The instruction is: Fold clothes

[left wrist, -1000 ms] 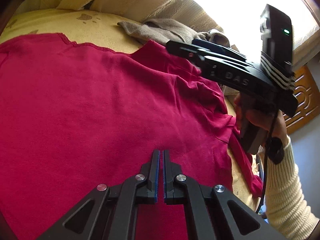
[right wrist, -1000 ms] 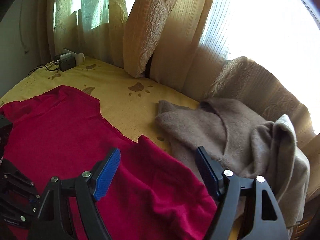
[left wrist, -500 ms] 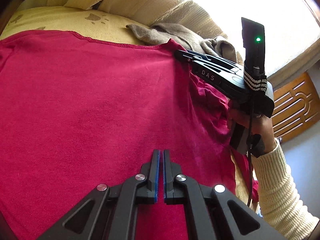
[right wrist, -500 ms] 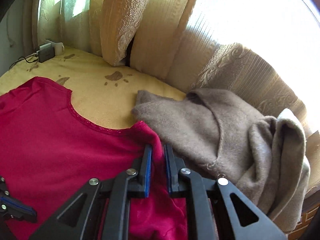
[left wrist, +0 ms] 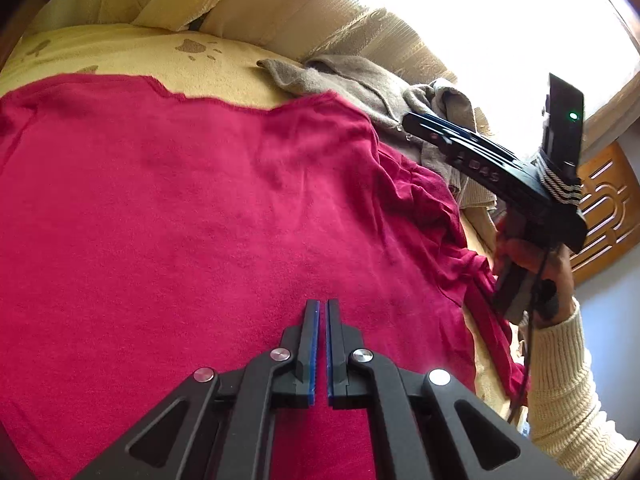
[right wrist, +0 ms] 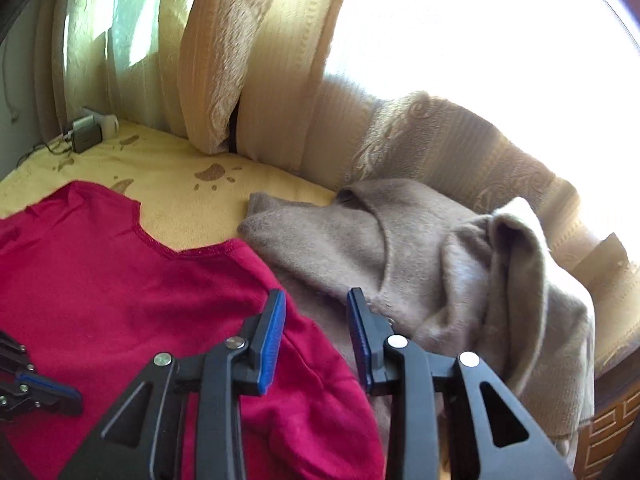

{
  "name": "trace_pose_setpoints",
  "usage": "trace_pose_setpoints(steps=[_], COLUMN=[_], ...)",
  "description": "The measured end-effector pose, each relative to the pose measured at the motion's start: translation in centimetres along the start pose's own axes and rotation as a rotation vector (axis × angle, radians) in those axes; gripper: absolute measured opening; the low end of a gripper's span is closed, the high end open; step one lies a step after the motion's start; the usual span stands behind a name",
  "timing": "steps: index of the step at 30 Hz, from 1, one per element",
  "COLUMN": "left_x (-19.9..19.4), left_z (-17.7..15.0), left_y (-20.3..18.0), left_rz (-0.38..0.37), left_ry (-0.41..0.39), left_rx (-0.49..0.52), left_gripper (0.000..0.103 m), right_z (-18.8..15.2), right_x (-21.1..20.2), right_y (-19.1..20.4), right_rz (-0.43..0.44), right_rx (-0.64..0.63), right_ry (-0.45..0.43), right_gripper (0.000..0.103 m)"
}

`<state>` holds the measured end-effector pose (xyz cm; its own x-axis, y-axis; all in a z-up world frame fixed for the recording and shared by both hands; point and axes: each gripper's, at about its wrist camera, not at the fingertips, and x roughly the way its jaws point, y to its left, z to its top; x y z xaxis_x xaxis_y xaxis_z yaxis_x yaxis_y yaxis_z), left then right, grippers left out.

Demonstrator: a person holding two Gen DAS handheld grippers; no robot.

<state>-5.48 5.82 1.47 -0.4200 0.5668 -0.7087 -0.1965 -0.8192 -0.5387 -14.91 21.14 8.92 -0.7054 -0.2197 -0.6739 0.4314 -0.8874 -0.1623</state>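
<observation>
Lying flat on the yellow bedspread with brown paw prints (left wrist: 132,46) is one dark red knit top (left wrist: 180,220), and it fills most of the left wrist view. The left gripper (left wrist: 322,312) hangs just over the middle of that red top, with its two blue-lined fingers pressed together and no cloth between them. One fuzzy grey-brown sweater (left wrist: 360,76) lies bunched up beside the red top, by the cream curtain. To the right, one hand (left wrist: 528,256) in a cream ribbed sleeve (left wrist: 568,380) holds the right gripper (left wrist: 416,124) up above the edge of the red top, with one small green light glowing on its back. In the right wrist view, the right gripper (right wrist: 316,308) has just been opening; its two fingers stand apart and hold nothing. Under them the side of the red top (right wrist: 120,288) meets the grey-brown sweater (right wrist: 400,260), and the red cloth lies a little over the sweater. One rounded neck edge of the top shows against the bedspread (right wrist: 180,184). One tan patterned pillow (right wrist: 216,60) stands up against the curtain. One small dark charger box with a cord (right wrist: 84,136) sits in the far corner. The black tip of the left gripper (right wrist: 36,388) peeks in at the lower left.
</observation>
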Motion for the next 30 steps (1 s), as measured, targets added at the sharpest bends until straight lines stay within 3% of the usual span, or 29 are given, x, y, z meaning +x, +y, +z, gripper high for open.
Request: trace_pose_setpoints(steps=[4, 7, 11, 14, 17, 19, 21, 26, 30], left_x=[-2.7, -3.7, -4.4, -3.6, -3.6, -3.7, -3.8, -4.7, -4.1], left_z=[1.5, 3.9, 6.8, 7.9, 7.7, 7.6, 7.8, 8.3, 8.6], left_y=[0.6, 2.1, 6.3, 10.2, 12.4, 13.0, 13.8, 16.2, 15.1], left_rz=[0.062, 0.166, 0.324, 0.405, 0.433, 0.462, 0.460, 0.399, 0.442], left_ry=[-0.075, -0.116, -0.154, -0.131, -0.173, -0.194, -0.205, -0.229, -0.205], left_rx=[0.000, 0.005, -0.041, -0.086, -0.032, 0.012, 0.007, -0.071, -0.019], left_gripper=[0.002, 0.002, 0.002, 0.002, 0.002, 0.002, 0.002, 0.002, 0.002], right_z=[-0.9, -1.7, -3.0, -4.3, -6.1, -6.9, -7.4, -7.6, -7.5], right_x=[-2.7, -3.6, -2.5, -0.3, 1.7, 1.9, 1.9, 2.2, 2.1], right_y=[-1.9, -1.5, 1.5, 2.3, 1.1, -0.3, -2.0, -2.7, -2.5], right_rz=[-0.001, 0.078, 0.174, 0.177, 0.125, 0.083, 0.048, 0.013, 0.002], right_rx=[0.095, 0.136, 0.094, 0.102, 0.139, 0.156, 0.186, 0.158, 0.136], right_ry=[-0.020, -0.024, 0.016, 0.089, 0.155, 0.138, 0.127, 0.099, 0.097], right_gripper=[0.040, 0.040, 0.040, 0.040, 0.038, 0.013, 0.001, 0.000, 0.000])
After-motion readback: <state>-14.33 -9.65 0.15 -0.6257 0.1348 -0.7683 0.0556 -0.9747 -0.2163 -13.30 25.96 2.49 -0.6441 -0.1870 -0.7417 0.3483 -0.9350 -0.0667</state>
